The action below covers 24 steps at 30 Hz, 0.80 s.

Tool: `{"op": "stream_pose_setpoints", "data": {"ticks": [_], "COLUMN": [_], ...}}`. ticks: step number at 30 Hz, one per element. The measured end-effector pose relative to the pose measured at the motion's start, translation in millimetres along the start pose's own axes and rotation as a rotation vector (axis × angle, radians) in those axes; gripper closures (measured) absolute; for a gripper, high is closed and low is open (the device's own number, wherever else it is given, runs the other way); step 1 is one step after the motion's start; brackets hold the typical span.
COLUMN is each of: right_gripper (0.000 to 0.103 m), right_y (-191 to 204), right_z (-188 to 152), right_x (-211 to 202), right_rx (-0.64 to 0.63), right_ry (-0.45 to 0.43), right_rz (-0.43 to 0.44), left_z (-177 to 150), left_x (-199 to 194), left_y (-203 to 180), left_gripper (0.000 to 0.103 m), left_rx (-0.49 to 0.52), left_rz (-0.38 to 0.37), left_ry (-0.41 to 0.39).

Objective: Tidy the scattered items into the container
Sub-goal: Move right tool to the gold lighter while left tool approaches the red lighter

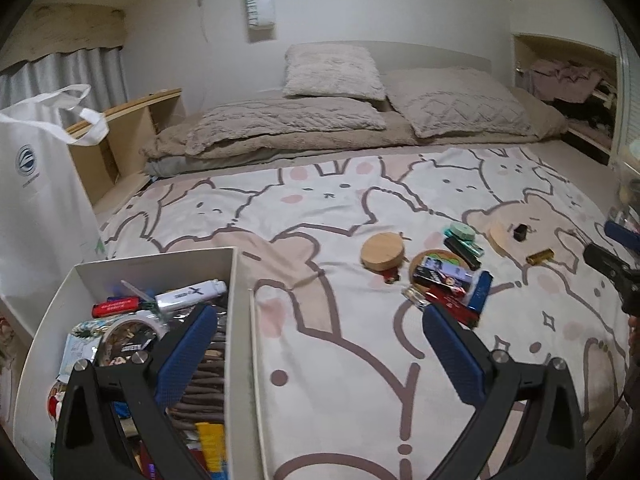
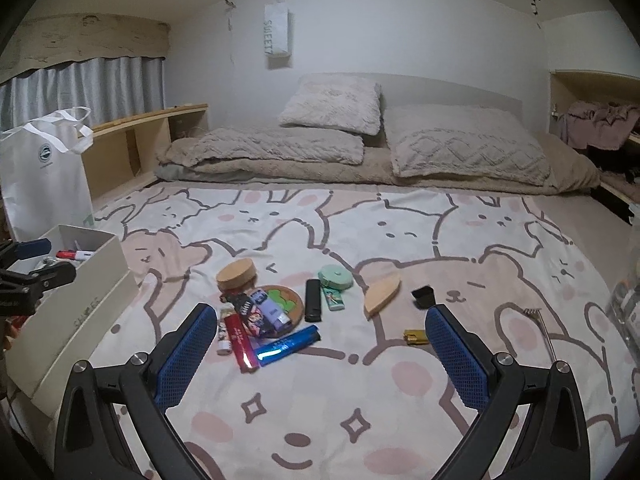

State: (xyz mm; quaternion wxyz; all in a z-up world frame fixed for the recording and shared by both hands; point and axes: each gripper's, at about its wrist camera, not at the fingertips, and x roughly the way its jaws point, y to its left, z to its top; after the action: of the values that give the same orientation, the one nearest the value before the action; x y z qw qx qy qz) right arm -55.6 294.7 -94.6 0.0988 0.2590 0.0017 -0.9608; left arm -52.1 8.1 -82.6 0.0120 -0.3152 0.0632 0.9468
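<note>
A white box (image 1: 240, 320), also in the right wrist view (image 2: 104, 276), sits on the bed at the left, holding lighters, tape and packets. My left gripper (image 1: 318, 312) is open and empty, its left finger over the box. Scattered items lie mid-bed: a round wooden lid (image 2: 236, 276), a cork coaster (image 2: 286, 300) under small packs, a red lighter (image 2: 240, 340), a blue lighter (image 2: 286, 346), a black lighter (image 2: 313, 300), a green tape measure (image 2: 336, 277), a wooden oval (image 2: 384, 298), a black clip (image 2: 424, 296), a gold lighter (image 2: 414, 337). My right gripper (image 2: 320, 316) is open and empty above them.
A white tote bag (image 2: 44, 176) stands behind the box. Pillows (image 2: 464, 148) and a folded blanket lie at the bed's head. A thin metal scratcher (image 2: 544, 332) lies at the right. A wooden shelf (image 2: 140, 140) runs along the left wall.
</note>
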Motion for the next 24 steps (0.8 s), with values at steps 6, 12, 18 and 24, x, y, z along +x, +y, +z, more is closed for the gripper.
{"op": "stream_pose_setpoints", "data": {"ticks": [6,12,18,24], "right_gripper": [0.000,0.000,0.000,0.000], "right_y": [-10,-27,-46,-64], "right_z": [-8,-22,-38,-54], "right_x": [14,34,55,74], "right_rx": [-0.008,-0.001,0.026,0.087], "right_ry": [0.054,0.148,0.233,0.314], "right_rz": [-0.046,-0.102,-0.134,-0.130], "left_z": [-4,-11,-22,-35], "left_x": [6,12,27,46], "left_y": [-19,-40,-54,-65], "left_gripper": [0.000,0.000,0.000,0.000], "left_rx": [0.033,0.049,0.032,0.014], "left_rz": [-0.040,-0.109,-0.176,-0.219], "left_ry": [0.020,0.042,0.090,0.140]}}
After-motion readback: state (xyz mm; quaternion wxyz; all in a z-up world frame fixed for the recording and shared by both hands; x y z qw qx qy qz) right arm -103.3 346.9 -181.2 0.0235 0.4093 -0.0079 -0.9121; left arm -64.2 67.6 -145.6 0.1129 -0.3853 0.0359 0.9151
